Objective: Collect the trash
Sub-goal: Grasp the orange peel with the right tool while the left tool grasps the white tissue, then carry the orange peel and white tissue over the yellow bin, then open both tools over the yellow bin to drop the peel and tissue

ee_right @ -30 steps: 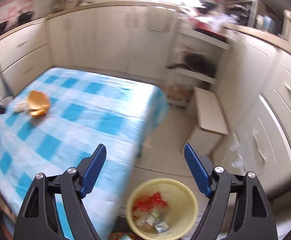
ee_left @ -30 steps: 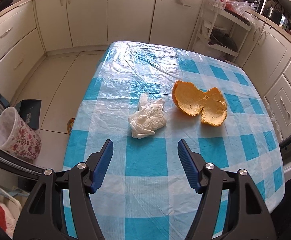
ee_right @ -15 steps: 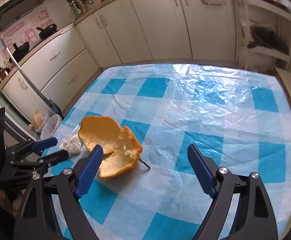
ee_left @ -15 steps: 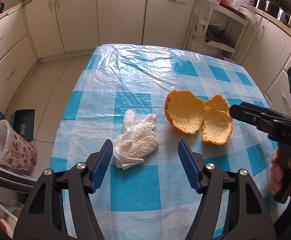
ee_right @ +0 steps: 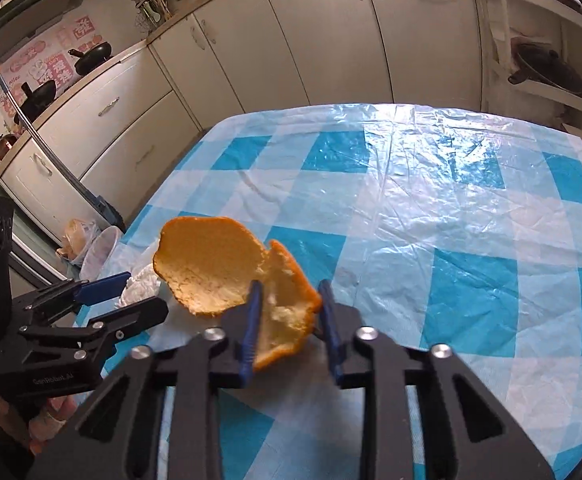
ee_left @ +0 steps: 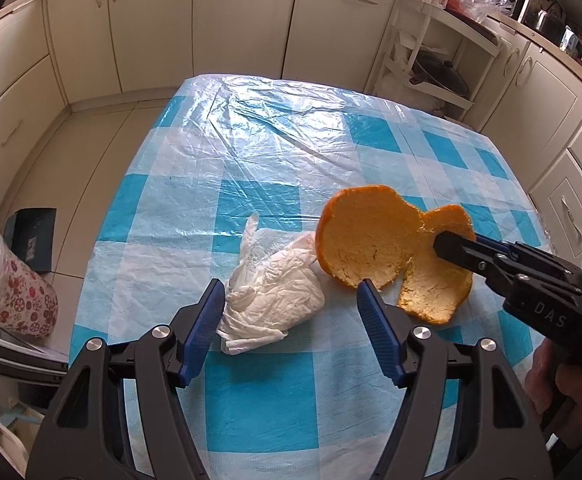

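Checked worktop point(ee_left: 251, 420): right tongs point(ee_right: 291, 292), jaws just closing, pinch the orange peel point(ee_right: 227, 268); squeeze gently. Left tongs point(ee_left: 291, 300) gape around the tissue point(ee_left: 275, 292), unclosed.

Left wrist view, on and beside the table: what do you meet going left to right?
Floral cup off the table's left edge → crumpled tissue → orange peel → right gripper, its jaws just closed onto the peel's right lobe.
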`<action>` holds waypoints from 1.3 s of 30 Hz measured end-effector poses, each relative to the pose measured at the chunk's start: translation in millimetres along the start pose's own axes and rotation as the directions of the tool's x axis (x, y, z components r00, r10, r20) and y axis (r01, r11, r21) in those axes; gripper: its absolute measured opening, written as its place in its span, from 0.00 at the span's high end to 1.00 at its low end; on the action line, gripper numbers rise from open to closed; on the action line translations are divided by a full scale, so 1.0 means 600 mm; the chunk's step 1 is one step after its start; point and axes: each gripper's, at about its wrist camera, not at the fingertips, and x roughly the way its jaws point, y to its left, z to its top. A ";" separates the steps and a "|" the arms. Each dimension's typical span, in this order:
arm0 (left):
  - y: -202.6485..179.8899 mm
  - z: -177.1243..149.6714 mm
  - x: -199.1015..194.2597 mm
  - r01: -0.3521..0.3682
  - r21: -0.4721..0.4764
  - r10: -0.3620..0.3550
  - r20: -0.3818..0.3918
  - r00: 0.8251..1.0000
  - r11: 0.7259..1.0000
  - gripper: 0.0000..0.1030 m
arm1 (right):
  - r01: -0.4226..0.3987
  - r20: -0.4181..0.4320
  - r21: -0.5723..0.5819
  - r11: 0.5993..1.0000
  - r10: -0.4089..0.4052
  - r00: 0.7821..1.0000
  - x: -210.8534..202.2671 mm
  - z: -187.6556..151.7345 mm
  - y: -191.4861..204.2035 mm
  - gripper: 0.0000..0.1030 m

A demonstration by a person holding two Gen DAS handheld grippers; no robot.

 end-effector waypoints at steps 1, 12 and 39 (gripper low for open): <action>-0.005 0.001 0.001 -0.012 0.012 0.012 -0.001 1.000 1.000 0.37 | 0.007 0.013 0.004 1.000 -0.007 1.000 -0.009 -0.001 -0.002 0.79; -0.004 -0.011 -0.011 -0.060 0.041 0.061 -0.022 0.998 0.997 0.85 | 0.039 0.125 0.103 0.994 -0.052 0.991 -0.162 -0.008 -0.059 0.81; -0.647 -0.054 0.023 0.526 0.268 -0.427 -0.350 0.834 0.807 0.61 | 0.464 -0.081 0.221 0.858 -0.458 0.885 -0.398 -0.212 -0.381 0.77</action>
